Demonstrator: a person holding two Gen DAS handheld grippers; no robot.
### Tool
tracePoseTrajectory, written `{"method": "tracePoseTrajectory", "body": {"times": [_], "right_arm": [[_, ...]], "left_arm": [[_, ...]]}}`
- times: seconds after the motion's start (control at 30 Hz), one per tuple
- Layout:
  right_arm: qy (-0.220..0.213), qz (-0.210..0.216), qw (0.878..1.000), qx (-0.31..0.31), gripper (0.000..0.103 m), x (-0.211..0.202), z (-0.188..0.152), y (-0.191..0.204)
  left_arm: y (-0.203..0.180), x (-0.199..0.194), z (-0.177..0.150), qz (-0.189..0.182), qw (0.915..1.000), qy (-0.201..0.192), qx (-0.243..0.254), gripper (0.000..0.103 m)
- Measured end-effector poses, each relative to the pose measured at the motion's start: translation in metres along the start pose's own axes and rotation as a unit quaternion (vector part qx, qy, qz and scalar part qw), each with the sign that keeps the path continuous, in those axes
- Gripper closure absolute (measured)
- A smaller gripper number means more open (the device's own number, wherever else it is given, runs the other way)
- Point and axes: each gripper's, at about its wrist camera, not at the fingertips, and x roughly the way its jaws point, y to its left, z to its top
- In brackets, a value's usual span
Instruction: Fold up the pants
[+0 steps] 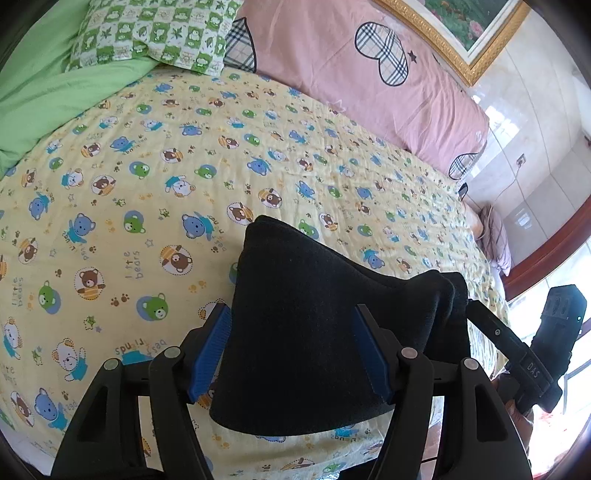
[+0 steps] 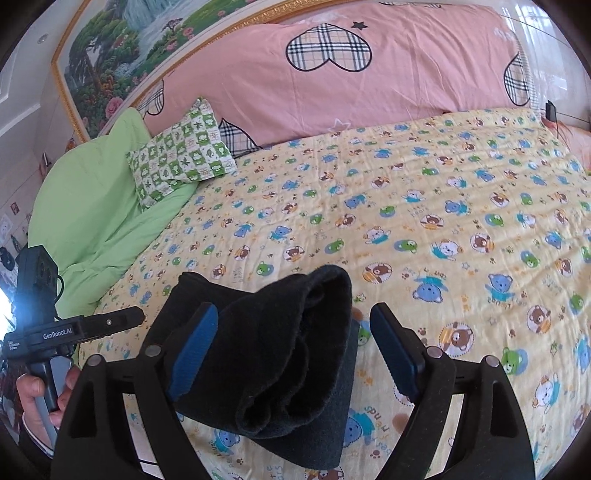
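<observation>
A: Folded black pants (image 1: pixel 310 332) lie on a yellow bear-print sheet (image 1: pixel 147 177), near the bed's front edge, well apart from the green checked pillow (image 1: pixel 155 33) at the far side

B: And the tools?

A: The left gripper (image 1: pixel 291 350) stands wide, its blue pads (image 1: pixel 210 354) flanking the bundle. The left pad looks just beside the cloth; whether the right one touches, I cannot tell

B: The other?

A: The right gripper (image 2: pixel 291 350) is spread wide too. Its left pad sits against the folded edge; the right pad is clear, sheet showing between. Neither grips the pants. A hand (image 2: pixel 37 395) holds the left tool's handle, left of the pants
</observation>
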Motion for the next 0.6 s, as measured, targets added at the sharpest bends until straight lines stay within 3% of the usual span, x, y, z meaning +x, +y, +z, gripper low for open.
{"method": "tracePoseTrajectory", "body": {"times": [0.6], "right_arm": [[0.032, -0.026, 0.999, 0.014, 0.018, 0.011, -0.019, -0.009]], "left_arm": [[0.001, 0.038, -0.002, 0.016, 0.9990, 0.037, 0.020, 0.030]]}}
